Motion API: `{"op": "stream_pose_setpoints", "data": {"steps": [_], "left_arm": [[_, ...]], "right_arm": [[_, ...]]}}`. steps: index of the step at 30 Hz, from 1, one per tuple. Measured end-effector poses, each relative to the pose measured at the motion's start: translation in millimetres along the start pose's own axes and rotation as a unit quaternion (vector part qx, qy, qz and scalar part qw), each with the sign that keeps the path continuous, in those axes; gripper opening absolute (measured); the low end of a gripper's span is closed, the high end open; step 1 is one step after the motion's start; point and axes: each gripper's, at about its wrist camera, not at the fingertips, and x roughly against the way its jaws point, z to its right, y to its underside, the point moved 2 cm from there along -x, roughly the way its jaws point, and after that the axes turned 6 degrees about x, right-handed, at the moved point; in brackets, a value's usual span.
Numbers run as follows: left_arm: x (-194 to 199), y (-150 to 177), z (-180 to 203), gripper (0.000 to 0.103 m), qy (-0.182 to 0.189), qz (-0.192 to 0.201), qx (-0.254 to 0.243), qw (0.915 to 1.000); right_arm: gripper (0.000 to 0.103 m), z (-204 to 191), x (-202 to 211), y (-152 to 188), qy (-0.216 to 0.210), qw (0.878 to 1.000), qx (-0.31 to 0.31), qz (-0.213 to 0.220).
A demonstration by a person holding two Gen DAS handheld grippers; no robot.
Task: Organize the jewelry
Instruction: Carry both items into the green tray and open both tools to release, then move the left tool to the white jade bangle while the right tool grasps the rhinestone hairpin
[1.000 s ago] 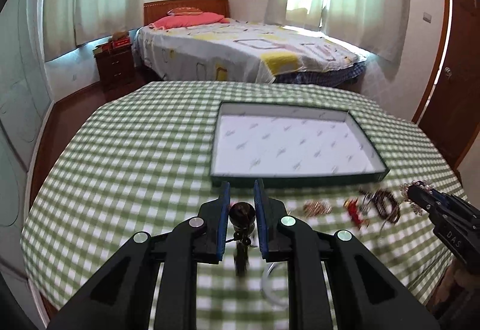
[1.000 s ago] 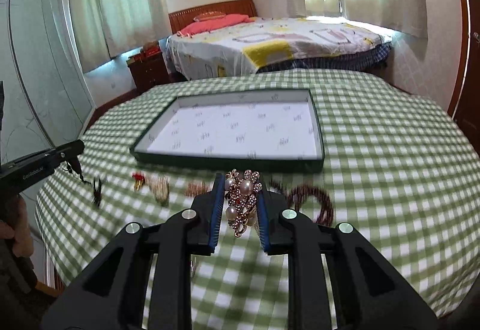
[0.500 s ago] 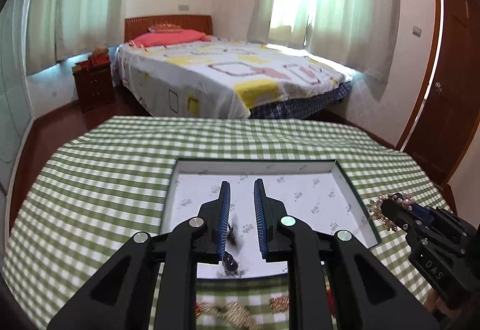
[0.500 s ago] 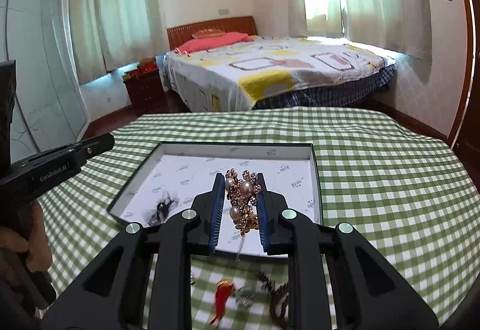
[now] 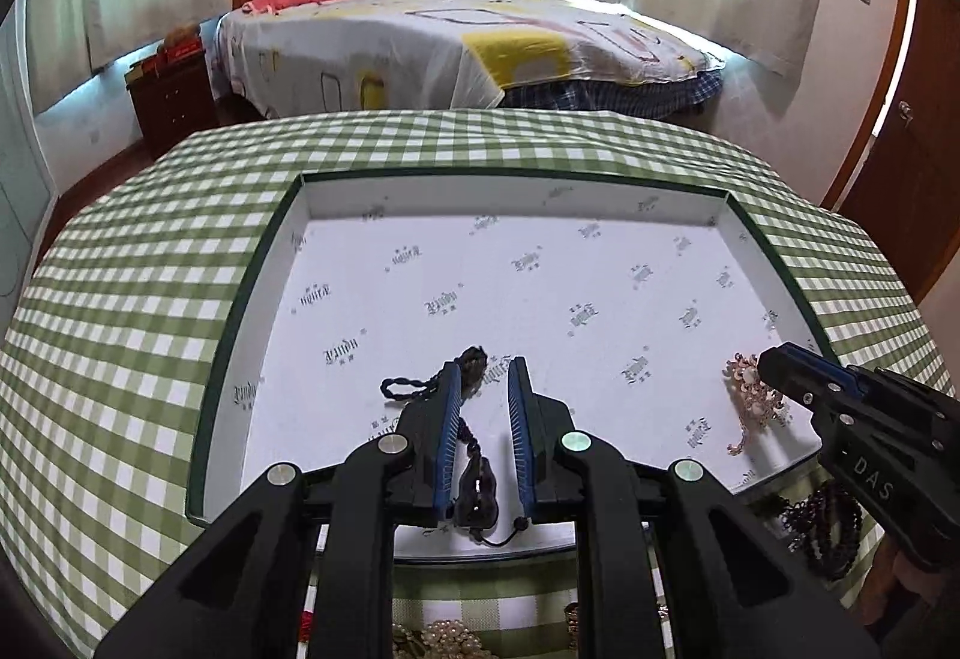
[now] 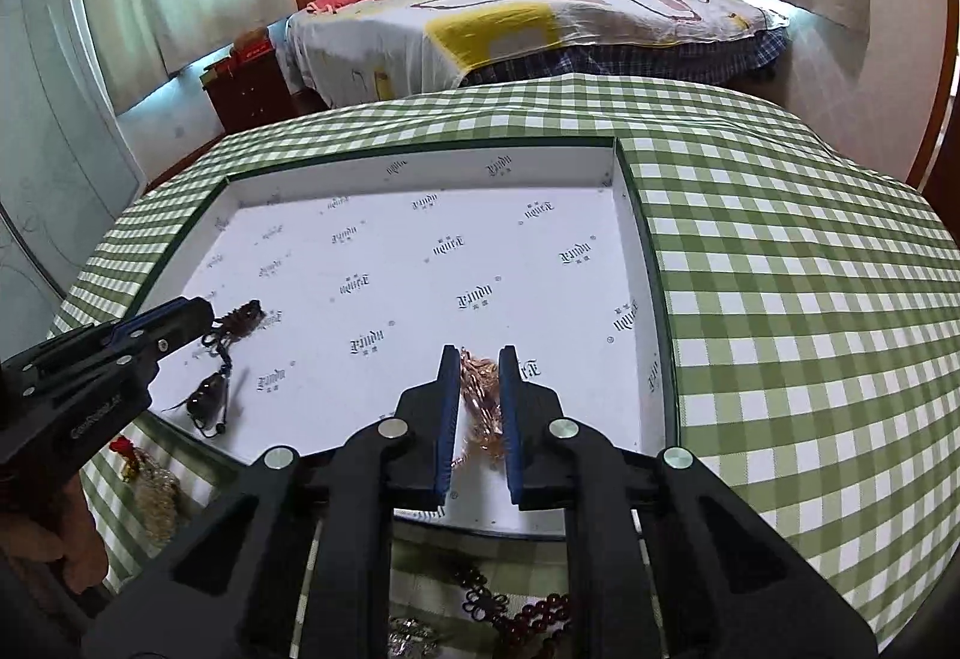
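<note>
Left wrist: jaws clamp dark pendant [image 5: 474,491] lengthwise; right jaws closing on brooch [image 6: 480,401].

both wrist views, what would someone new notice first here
A big shallow white-lined box sits mid-table on the green checked tablecloth, with both grippers over its near edge. The left gripper holds a dark corded pendant low over the lining, and the right gripper, jaws closing, holds a rose-gold pearl brooch. More beads lie outside the box's near edge.
</note>
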Motion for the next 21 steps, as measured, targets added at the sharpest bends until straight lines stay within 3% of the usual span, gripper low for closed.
{"op": "stream_pose_setpoints", "data": {"steps": [4, 6, 11, 13, 16, 21], "left_arm": [[-4.1, 0.8, -3.0, 0.017, -0.003, -0.006, 0.002, 1.0], [-5.5, 1.0, -4.4, 0.017, -0.003, -0.008, 0.003, 1.0], [-5.6, 1.8, -8.6, 0.024, -0.006, -0.011, 0.005, 0.9999], [-4.2, 0.5, -10.6, 0.038, -0.006, -0.009, 0.006, 0.9999], [2.6, -0.8, -11.4, 0.047, -0.003, 0.0, 0.006, 1.0], [23.1, -1.6, -12.8, 0.053, 0.003, 0.014, 0.003, 0.9999]], "right_arm": [[0.041, -0.6, -4.5, 2.8, 0.002, 1.0, -0.002, -0.004], [0.047, -0.8, -4.4, 3.7, 0.003, 1.0, -0.004, -0.003], [0.05, 1.6, 0.8, 1.8, 0.004, 1.0, -0.008, 0.003], [0.054, 1.3, 6.6, 1.2, 0.008, 1.0, -0.007, 0.01], [0.055, 1.1, 16.6, -0.2, 0.01, 1.0, -0.007, 0.02], [0.055, -3.4, 37.9, 0.1, 0.011, 0.999, -0.007, 0.036]]}}
